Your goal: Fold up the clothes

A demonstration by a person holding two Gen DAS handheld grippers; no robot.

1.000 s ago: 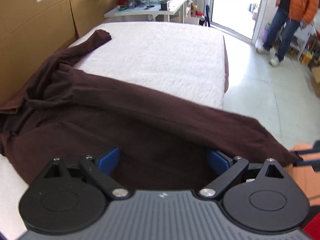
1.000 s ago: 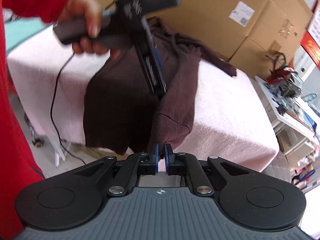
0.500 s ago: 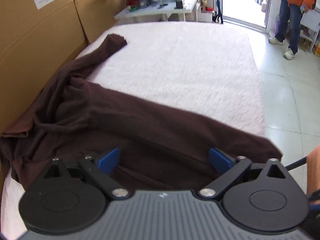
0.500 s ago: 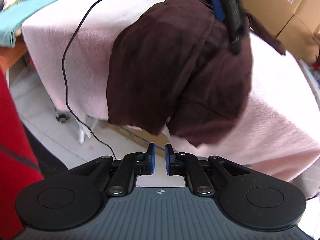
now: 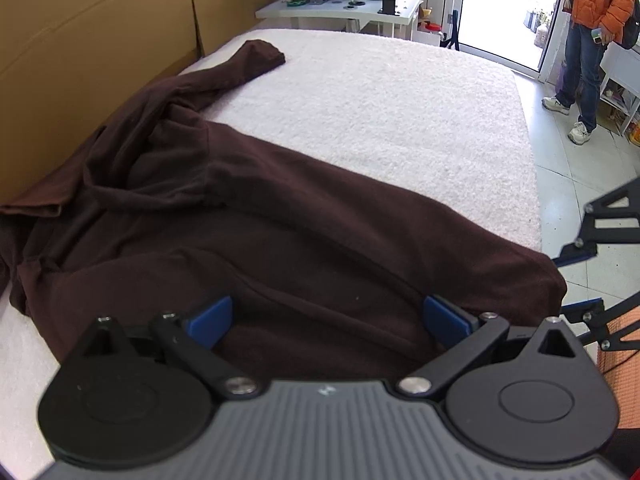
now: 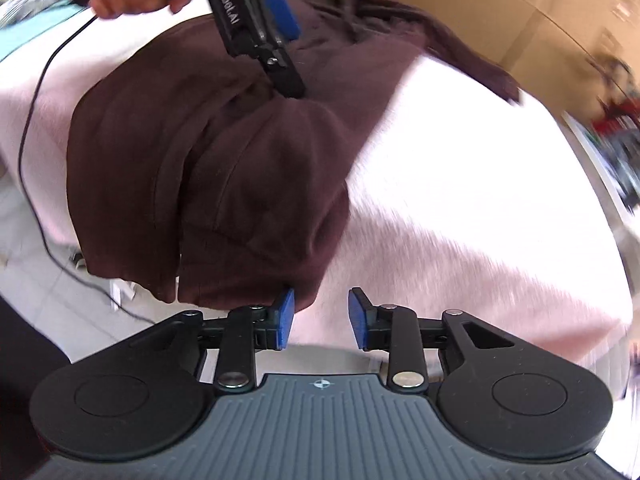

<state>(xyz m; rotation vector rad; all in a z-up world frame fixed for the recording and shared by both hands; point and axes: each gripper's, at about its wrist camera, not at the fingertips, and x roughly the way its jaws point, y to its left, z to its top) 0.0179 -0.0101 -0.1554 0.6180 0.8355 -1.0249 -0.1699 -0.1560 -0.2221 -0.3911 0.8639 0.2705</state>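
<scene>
Right wrist view: white padded table [image 6: 460, 184] carries the brown garment [image 6: 224, 168], its hem end overhanging the near edge. Right gripper [image 6: 321, 317] sits nearest that hem, jaws just opening, part-spread, empty. Left gripper [image 5: 326, 316] hovers over the garment, spread wide, gripping nothing.

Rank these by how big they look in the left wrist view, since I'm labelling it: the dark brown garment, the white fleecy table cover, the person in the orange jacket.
1. Dark brown garment, though nearness inflates it.
2. White fleecy table cover, a close second.
3. Person in the orange jacket, far off.
</scene>
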